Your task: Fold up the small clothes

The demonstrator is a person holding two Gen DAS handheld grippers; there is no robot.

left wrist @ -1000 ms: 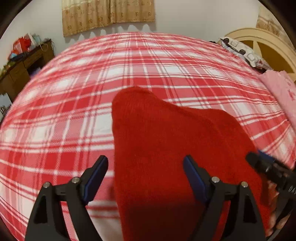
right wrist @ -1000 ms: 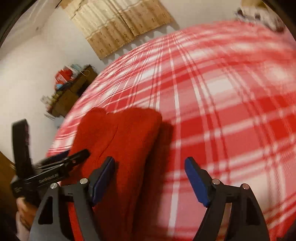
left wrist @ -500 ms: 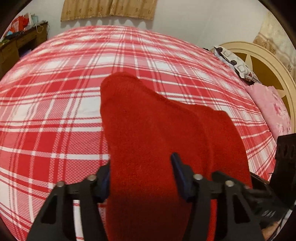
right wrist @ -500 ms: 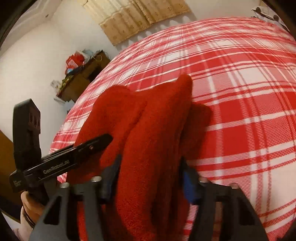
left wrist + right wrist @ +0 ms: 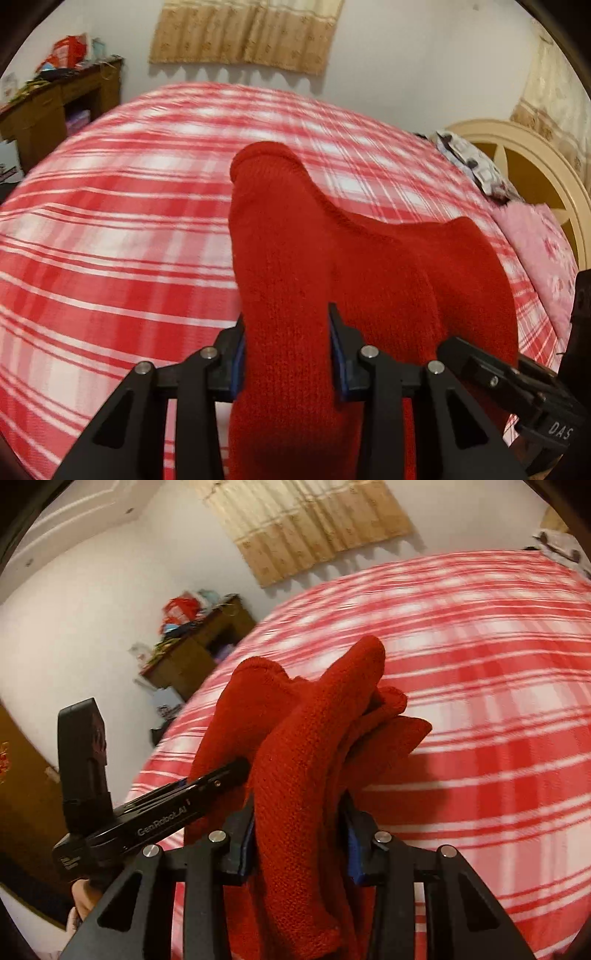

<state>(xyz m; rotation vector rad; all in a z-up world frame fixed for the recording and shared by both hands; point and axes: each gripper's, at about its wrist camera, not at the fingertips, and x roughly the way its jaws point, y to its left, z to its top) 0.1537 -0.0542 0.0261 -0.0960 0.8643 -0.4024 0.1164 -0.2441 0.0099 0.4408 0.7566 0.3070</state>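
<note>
Grippers, two [image 5: 286, 354] [image 5: 299, 840], pinching one red garment [image 5: 332, 266].

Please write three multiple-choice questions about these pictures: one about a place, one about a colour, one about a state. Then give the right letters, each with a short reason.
1. Where does the wooden desk stand?
A. by the wall beyond the bed
B. on the bed
C. against the headboard

2. What colour is the knitted garment?
A. blue
B. red
C. white

3. What is the state of the left claw?
A. wide open above the bed
B. shut on nothing
C. shut on the garment

Answers: 1 A, it stands against the white wall past the plaid bedcover. 2 B, the knit is plain red. 3 C, its jaws have just been closing and the pads press the fabric on both sides.
</note>
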